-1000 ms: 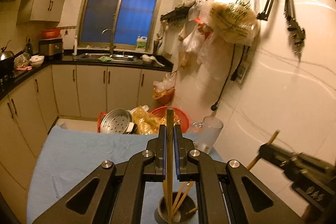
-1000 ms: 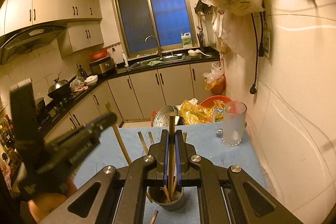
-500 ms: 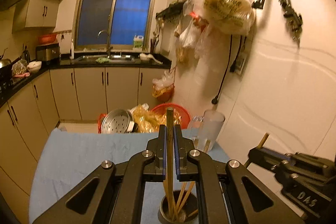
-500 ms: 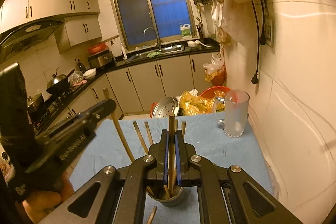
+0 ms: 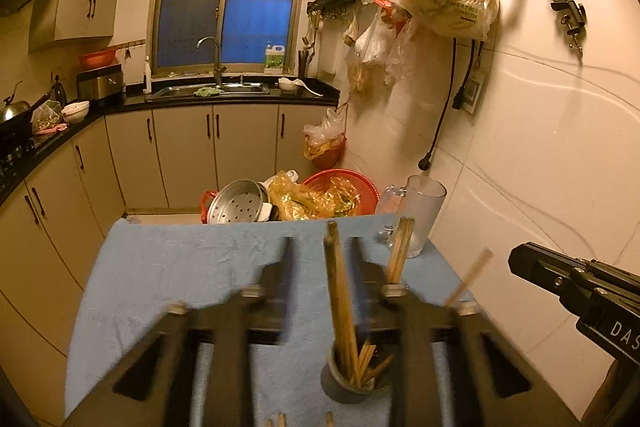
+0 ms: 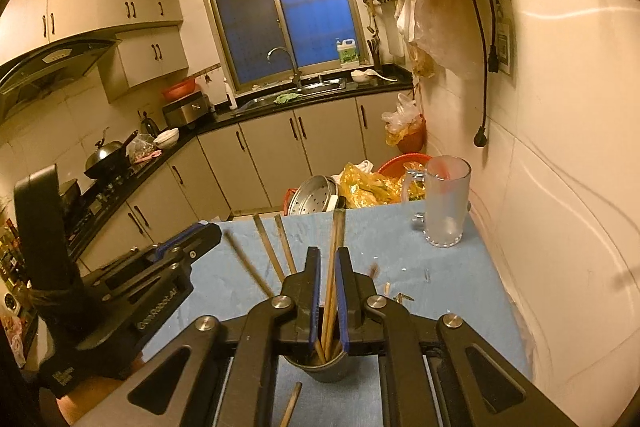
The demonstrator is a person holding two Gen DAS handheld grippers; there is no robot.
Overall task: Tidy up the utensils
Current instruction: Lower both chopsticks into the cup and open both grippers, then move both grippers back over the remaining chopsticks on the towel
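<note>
Our left claw (image 5: 320, 267) has just been opening, wooden chopsticks (image 5: 340, 299) loose between its jaws above the grey cup (image 5: 348, 383); the right claw (image 6: 328, 291) has eased off a chopstick on the blue-clothed bench (image 5: 180, 267).

L gripper (image 5: 320, 259): fingers (image 5: 286, 267) blurred in its own view, standing well apart and just been opening; nothing pressed between the pads, gap clear on both sides of what stands there. It points fwd and somewhat down. In the R wrist view the same gripper shows at lower left, black body with blue pads, angled up-right, with part of a hand (image 6: 18, 343) under it at the frame edge. R gripper (image 6: 329, 279): fingers (image 6: 313, 291) nearly parallel with only a narrow gap, jaws just starting to open, pads not clearly pressing on anything. Also tilted fwd and down. In the L wrist view its black body comes in from the right edge.
</note>
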